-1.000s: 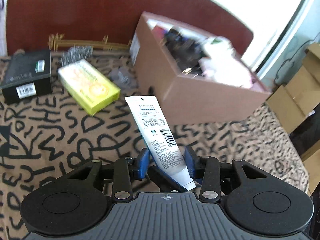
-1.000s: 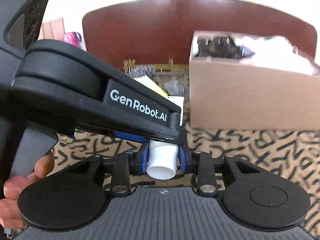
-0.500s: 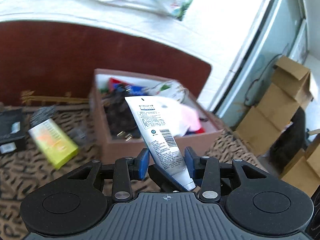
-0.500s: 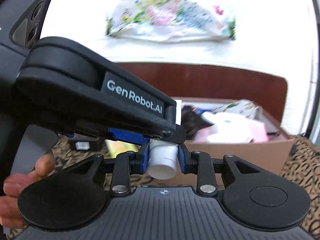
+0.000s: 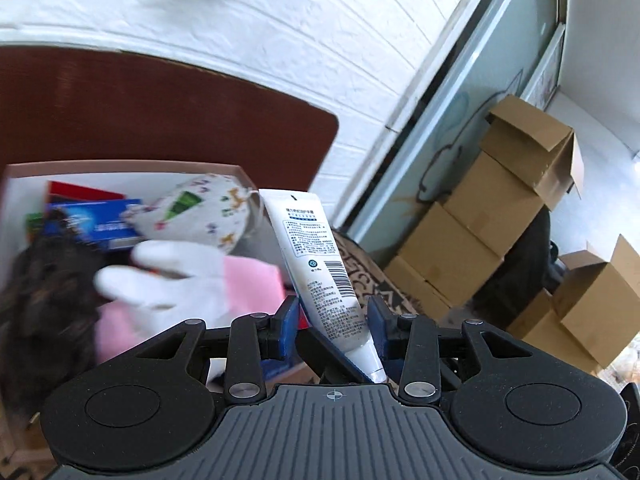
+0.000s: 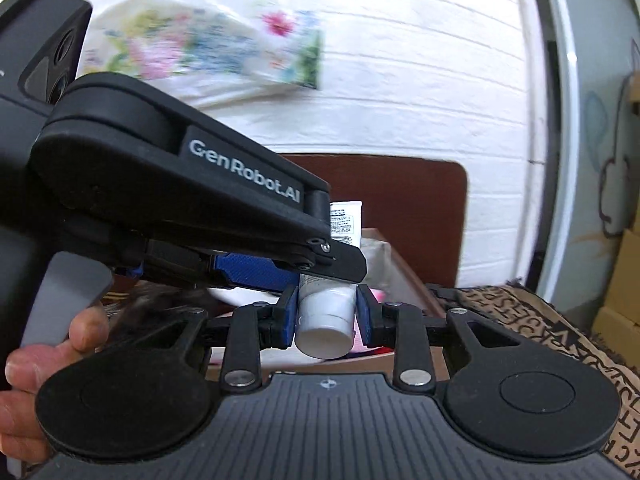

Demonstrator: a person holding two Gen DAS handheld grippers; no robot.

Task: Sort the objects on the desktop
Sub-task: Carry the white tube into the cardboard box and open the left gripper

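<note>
"GenRobot.AI" reads in pale letters on the side of the left gripper, which crosses the right wrist view from 9 o'clock. The white tube carries a barcode and small printed text too fine to read; its long axis runs from the cap at 6 o'clock to the flat crimped end at 12, leaning toward 11. Both sets of jaws pinch it: the left gripper on its lower body, the right gripper near the cap. It hangs above the open cardboard box.
</note>
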